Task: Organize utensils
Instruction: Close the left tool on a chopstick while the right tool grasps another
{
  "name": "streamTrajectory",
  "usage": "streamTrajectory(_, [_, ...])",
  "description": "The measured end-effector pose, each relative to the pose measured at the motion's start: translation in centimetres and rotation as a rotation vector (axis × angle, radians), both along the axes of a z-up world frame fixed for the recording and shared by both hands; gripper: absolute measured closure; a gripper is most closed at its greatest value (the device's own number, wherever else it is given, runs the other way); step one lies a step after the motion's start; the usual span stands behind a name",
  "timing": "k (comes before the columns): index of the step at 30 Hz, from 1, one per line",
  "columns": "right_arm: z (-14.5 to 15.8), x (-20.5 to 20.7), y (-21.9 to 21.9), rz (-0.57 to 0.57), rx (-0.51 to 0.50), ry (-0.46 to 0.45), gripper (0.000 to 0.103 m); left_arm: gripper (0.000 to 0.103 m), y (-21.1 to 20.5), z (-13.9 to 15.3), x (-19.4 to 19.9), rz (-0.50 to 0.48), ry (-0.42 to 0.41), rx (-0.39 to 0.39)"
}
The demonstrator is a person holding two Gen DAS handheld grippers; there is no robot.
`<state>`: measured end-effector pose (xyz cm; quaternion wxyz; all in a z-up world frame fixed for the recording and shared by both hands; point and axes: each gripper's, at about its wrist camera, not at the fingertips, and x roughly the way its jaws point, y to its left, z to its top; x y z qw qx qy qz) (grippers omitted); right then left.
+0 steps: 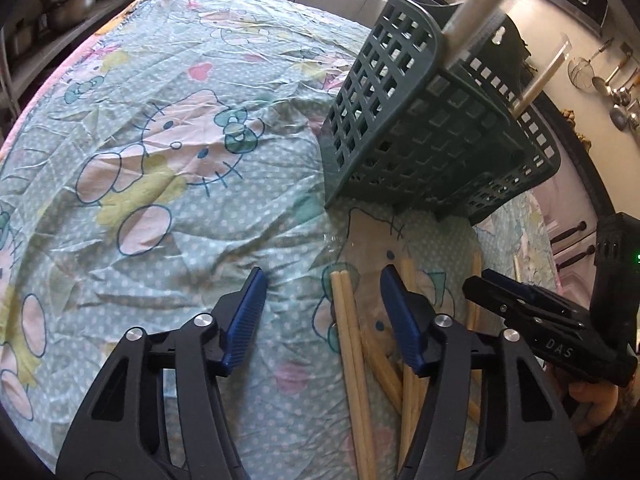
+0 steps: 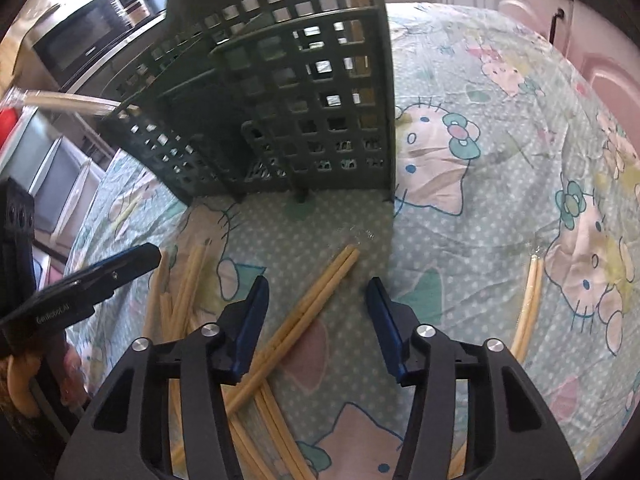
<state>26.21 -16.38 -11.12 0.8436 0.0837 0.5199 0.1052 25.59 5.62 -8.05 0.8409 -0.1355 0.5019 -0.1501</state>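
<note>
The left gripper (image 1: 323, 280) stands about half open, its ribbed blue pads clear of the wooden chopsticks (image 1: 352, 344) lying between them on the cloth. The right gripper (image 2: 317, 290) is likewise half open over a wrapped pair (image 2: 320, 284), touching nothing. Several loose pairs lie near; an exact count is unclear. Farther off stands one dark green plastic lattice basket (image 1: 404, 136) on the crumpled cartoon-print tablecloth (image 1: 160, 184).
</note>
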Motion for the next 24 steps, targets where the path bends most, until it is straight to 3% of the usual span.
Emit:
streamTrajectory(4, [0.0, 0.8, -0.3, -0.023, 0.009, 0.028, 0.066, 0.069, -0.2, 0.1, 0.6, -0.01, 0.011, -0.015])
streamTrajectory(10, [-0.2, 1.9, -0.5, -0.046, 0.007, 0.053, 0.078, 0.073, -0.8, -0.2, 1.5, -0.022, 0.026, -0.002])
streamTrajectory(19, [0.2, 2.7, -2.2, -0.064, 0.049, 0.065, 0.087, 0.095, 0.2, -0.8, 2.3, -0.023, 0.047, 0.006])
streamTrajectory(24, [0.4, 2.8, -3.5, -0.073, 0.072, 0.065, 0.092, 0.097, 1.1, -0.8, 2.3, -0.03, 0.049, -0.01])
